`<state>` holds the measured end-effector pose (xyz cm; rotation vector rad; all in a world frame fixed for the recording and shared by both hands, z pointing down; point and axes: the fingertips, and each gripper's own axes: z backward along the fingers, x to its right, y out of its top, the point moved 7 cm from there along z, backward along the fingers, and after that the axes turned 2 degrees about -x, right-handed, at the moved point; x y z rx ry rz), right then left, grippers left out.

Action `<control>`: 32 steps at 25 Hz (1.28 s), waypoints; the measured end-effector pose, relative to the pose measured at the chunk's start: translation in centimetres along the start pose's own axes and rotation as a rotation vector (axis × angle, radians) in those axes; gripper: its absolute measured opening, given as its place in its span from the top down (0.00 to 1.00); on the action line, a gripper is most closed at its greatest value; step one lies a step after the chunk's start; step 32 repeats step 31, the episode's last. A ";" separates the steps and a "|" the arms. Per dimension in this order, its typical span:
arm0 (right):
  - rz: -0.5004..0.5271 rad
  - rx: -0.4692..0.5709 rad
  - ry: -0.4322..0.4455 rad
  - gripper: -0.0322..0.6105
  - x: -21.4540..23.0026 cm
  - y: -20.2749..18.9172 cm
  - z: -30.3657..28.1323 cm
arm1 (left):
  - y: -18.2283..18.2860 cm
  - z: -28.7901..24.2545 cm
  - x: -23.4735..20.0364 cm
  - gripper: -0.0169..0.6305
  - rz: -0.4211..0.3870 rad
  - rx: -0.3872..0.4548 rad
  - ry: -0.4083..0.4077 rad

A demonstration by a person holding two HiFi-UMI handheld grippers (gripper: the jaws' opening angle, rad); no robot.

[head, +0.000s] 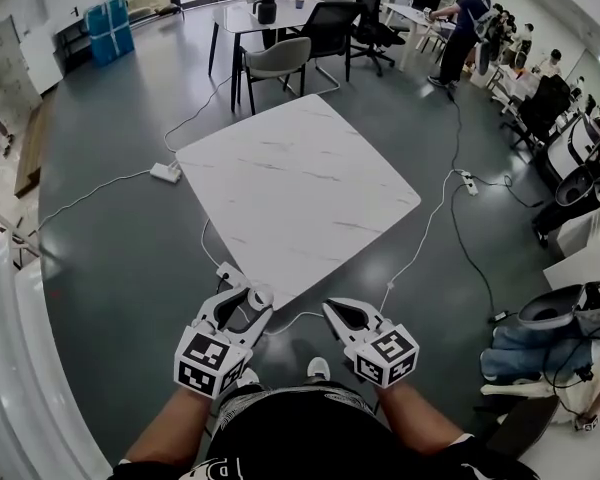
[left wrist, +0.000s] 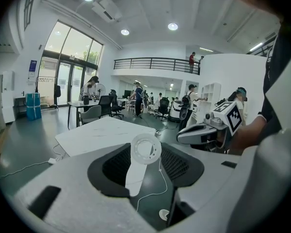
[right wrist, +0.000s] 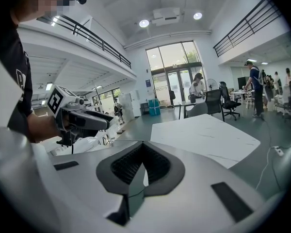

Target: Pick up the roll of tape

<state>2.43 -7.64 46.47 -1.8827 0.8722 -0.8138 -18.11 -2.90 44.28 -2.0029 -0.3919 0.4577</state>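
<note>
A small white roll of tape (left wrist: 137, 153) sits at the tips of my left gripper (left wrist: 145, 150), which is shut on it across its width, the ring's open face turned to the camera. In the head view the roll (head: 261, 295) shows as a tiny ring at the end of the left gripper (head: 254, 298), held low in front of the person's body, off the table's near corner. My right gripper (head: 333, 309) is beside it, shut, with nothing between its jaws (right wrist: 143, 168). Each gripper shows in the other's view: the right gripper (left wrist: 203, 132) and the left gripper (right wrist: 82, 120).
A white marble table (head: 300, 188) stands ahead on the grey floor. A power strip (head: 165, 172) and white cables (head: 425, 238) lie around it. Behind are a chair (head: 278, 63) and a desk (head: 270, 15); people (head: 470, 18) stand at the far right.
</note>
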 end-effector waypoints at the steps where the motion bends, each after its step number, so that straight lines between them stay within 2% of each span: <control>1: 0.000 0.000 -0.001 0.94 0.0 0.0 0.1 | 0.0 0.0 0.1 0.66 -0.001 0.001 0.000; 32: -0.027 -0.010 0.003 0.94 0.0 -0.3 0.4 | -0.2 -0.2 0.1 0.66 0.020 -0.011 0.006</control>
